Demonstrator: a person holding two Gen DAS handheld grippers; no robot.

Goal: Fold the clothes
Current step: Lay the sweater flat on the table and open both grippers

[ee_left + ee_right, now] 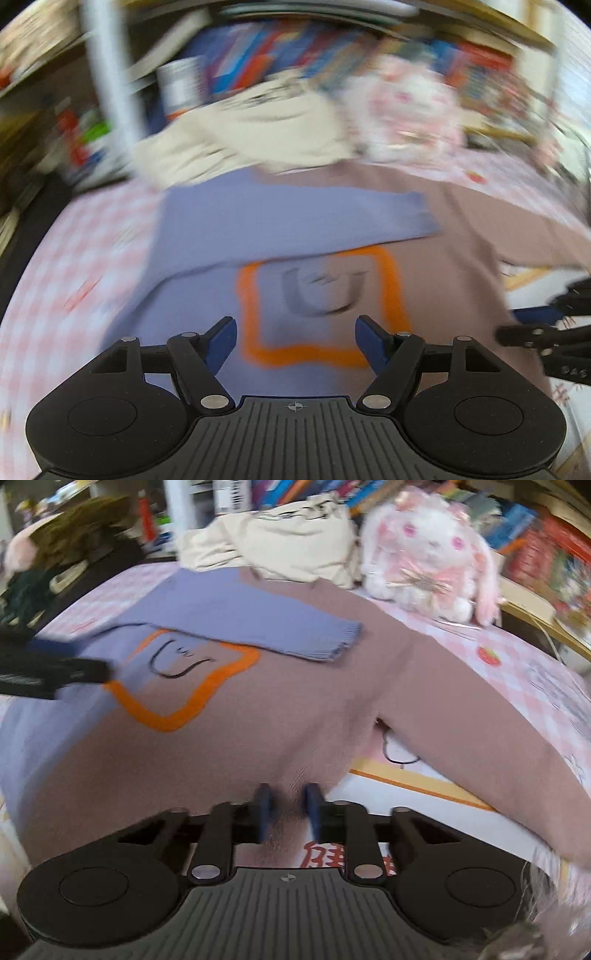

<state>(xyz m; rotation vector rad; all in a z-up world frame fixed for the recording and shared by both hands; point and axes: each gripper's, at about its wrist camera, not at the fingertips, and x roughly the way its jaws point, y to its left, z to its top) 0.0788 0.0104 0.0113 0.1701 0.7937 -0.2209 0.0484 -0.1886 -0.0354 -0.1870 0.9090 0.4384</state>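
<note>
Right wrist view shows the right gripper (287,805) pinching the sweater's (229,738) brown hem on the checked tabletop (517,642), lilac sleeve (236,616) already folded, brown sleeve pending, left gripper (295,341) spread.

Lilac-and-mauve sweater (229,746), orange outline (173,716)

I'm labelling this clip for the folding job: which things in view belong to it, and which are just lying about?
Job:
- purple-and-brown knit sweater with orange square
- right hand-held gripper, pinching the sweater's hem
- left hand-held gripper, open

Lying about:
- white-and-pink plush rabbit
- cream fabric bundle
- books
</note>
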